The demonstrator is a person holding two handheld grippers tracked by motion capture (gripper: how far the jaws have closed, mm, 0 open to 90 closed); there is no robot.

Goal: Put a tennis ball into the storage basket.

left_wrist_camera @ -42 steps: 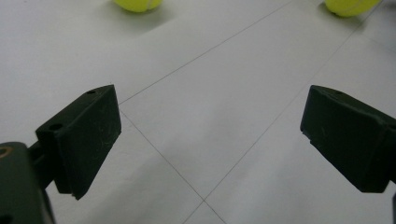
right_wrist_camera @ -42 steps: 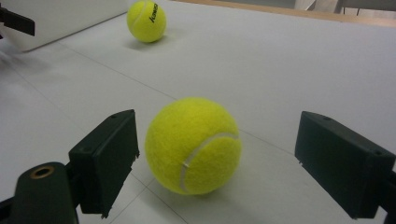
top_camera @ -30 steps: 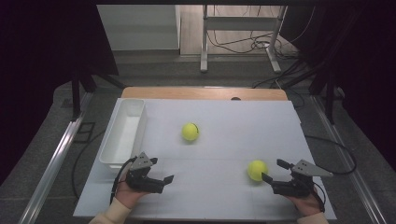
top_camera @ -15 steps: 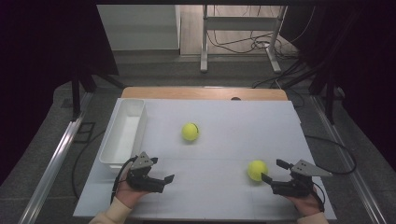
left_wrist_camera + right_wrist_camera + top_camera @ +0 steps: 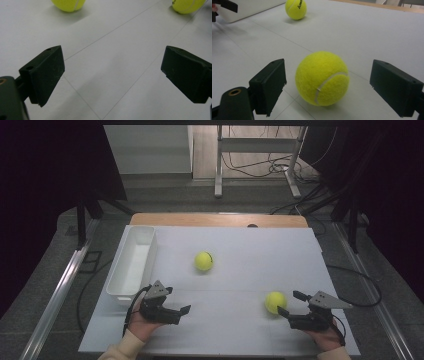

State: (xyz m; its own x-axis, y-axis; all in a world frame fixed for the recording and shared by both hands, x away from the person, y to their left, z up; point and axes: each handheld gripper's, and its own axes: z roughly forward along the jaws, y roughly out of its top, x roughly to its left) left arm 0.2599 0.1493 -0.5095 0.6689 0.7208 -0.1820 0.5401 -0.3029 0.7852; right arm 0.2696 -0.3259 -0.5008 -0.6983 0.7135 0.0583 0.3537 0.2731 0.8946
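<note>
Two tennis balls (image 5: 203,261) (image 5: 275,302), one white bin (image 5: 131,265), two grippers (image 5: 181,311) (image 5: 291,303)

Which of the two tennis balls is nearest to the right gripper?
The near-right tennis ball, just ahead of the open right gripper; the other ball lies mid-table.

On the table (image 5: 240,270), the bin (image 5: 131,265) lay left of the far tennis ball (image 5: 203,261); the near tennis ball (image 5: 275,302) lay right, nearer the person.
</note>
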